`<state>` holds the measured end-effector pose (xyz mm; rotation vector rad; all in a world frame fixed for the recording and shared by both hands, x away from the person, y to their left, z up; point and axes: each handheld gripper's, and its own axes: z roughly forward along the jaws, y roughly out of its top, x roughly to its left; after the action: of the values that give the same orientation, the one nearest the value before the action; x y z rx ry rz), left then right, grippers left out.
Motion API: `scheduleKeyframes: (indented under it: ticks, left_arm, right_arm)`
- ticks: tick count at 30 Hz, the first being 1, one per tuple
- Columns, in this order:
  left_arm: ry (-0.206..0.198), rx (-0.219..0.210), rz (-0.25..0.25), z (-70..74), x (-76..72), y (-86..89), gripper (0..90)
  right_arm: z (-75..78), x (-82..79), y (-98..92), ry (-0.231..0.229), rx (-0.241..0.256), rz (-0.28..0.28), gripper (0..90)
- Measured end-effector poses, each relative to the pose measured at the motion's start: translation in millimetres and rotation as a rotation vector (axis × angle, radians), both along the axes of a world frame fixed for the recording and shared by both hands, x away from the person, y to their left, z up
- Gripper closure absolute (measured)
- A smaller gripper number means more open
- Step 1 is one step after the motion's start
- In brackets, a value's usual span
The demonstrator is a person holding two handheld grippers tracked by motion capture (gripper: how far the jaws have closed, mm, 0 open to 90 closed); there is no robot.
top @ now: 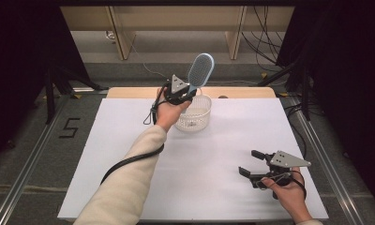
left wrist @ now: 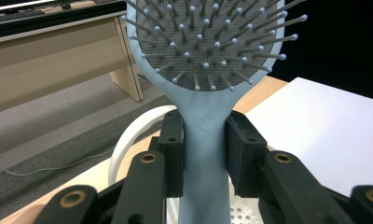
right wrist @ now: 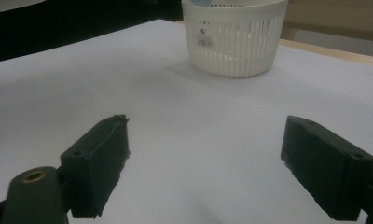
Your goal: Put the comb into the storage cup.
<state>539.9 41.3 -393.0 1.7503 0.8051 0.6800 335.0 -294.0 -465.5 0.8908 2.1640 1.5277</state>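
A light blue hairbrush (top: 200, 69) with grey bristles stands upright above the white slatted basket (top: 195, 115) at the table's far middle. My left gripper (top: 184, 93) is shut on its handle, and in the left gripper view the handle (left wrist: 204, 140) sits clamped between both black jaws with the bristled head (left wrist: 208, 42) above. The basket's rim (left wrist: 128, 135) shows below the jaws. My right gripper (top: 250, 162) rests open at the near right over the white table top, nothing between its jaws. Its own view has the basket (right wrist: 233, 37) farther off, past its open gripper (right wrist: 205, 163).
The white table top (top: 129, 159) spreads wide around the basket. A wooden strip (top: 242, 92) runs along the far edge. Beyond stand wooden desk legs (top: 122, 37) and trailing cables (top: 265, 42) on the floor. Dark stands flank both sides.
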Motion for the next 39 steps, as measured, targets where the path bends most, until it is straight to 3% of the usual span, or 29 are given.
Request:
scheduleKeyframes:
  ticks: [39]
  left_arm:
    - [0.008, 0.012, -0.001, -8.6, 1.7, -0.2, 69.9]
  right_arm:
    - [-0.4, 0.0, 0.1, 0.002, -0.002, 0.002, 15.9]
